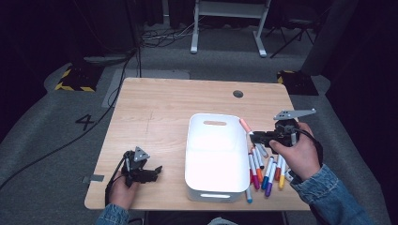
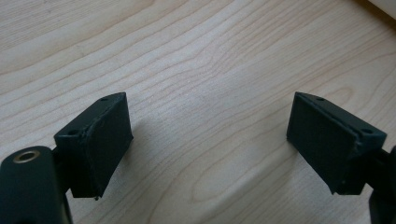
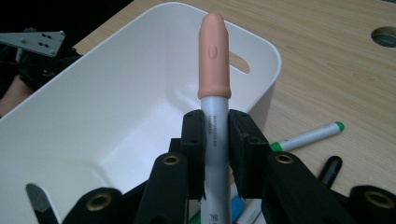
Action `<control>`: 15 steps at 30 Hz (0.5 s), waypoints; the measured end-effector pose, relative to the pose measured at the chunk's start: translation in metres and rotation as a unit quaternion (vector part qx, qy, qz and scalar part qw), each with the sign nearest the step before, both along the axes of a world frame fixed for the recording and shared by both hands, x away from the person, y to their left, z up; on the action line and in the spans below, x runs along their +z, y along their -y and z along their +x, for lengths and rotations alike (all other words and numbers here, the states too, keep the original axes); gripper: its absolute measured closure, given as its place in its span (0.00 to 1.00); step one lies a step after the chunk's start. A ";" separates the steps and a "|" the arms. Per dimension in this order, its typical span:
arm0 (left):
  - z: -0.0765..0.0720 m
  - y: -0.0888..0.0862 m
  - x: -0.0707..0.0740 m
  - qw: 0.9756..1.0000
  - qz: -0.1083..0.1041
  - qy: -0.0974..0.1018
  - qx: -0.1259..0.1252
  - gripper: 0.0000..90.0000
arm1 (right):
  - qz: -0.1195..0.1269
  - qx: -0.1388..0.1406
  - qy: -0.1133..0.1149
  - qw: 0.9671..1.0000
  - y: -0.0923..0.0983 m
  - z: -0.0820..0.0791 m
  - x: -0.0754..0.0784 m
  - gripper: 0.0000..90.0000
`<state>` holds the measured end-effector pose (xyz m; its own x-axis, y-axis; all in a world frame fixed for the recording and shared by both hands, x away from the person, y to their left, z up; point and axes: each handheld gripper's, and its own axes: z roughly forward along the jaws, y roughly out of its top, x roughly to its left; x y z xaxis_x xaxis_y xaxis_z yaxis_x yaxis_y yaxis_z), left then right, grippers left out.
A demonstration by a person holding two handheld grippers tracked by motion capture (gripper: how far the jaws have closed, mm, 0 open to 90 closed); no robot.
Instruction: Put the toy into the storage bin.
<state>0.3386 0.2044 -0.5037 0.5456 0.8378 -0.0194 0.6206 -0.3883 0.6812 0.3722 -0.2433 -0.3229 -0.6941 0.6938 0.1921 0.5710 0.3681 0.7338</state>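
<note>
The right gripper (image 3: 215, 140) is clamped on a grey-barrelled marker with a peach-coloured cap (image 3: 214, 60), both black pads pressed against the barrel just below the cap. The marker points out along the jaws, its cap raised over the near rim of the white rectangular plastic bin (image 3: 140, 60) and clear of the table. In the high view this gripper (image 1: 253, 136) sits just beside the bin's right wall, with the marker (image 1: 245, 126) angled toward the bin.

The left gripper (image 2: 208, 140) has its jaws spread apart with nothing between them but bare light wood-grain table (image 2: 210, 56); in the high view it (image 1: 157, 171) rests near the table's front left edge, well apart from the bin (image 1: 213, 140).

Judged from how things lie, the work is sorting markers into the bin, and it looks barely begun: the bin's visible floor appears bare, while a cluster of coloured markers (image 1: 265, 171) lies on the table just right of the bin. A white marker with a green cap (image 3: 308, 136) and a black cap (image 3: 330, 170) lie among them. The held marker has yet to be dropped in, and the rest remain to be picked up.

Small print runs along the held marker's barrel, too fine to read. A painted "4" (image 1: 85, 122) marks the grey floor left of the table.
</note>
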 end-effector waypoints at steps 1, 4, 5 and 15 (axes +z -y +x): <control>0.000 0.000 -0.001 1.000 -0.001 -0.002 0.004 0.15 | 0.001 0.002 -0.002 1.000 -0.002 -0.001 0.001 0.85; 0.003 0.001 -0.001 1.000 0.005 -0.015 0.013 0.00 | 0.001 0.014 -0.001 1.000 -0.007 -0.005 0.003 0.85; 0.005 0.002 -0.001 1.000 0.008 -0.020 0.013 0.00 | 0.003 0.025 -0.003 1.000 -0.013 -0.009 0.004 0.85; 0.006 0.003 -0.002 1.000 0.007 -0.015 0.014 0.00 | 0.008 0.070 -0.004 0.997 -0.038 -0.025 0.007 0.85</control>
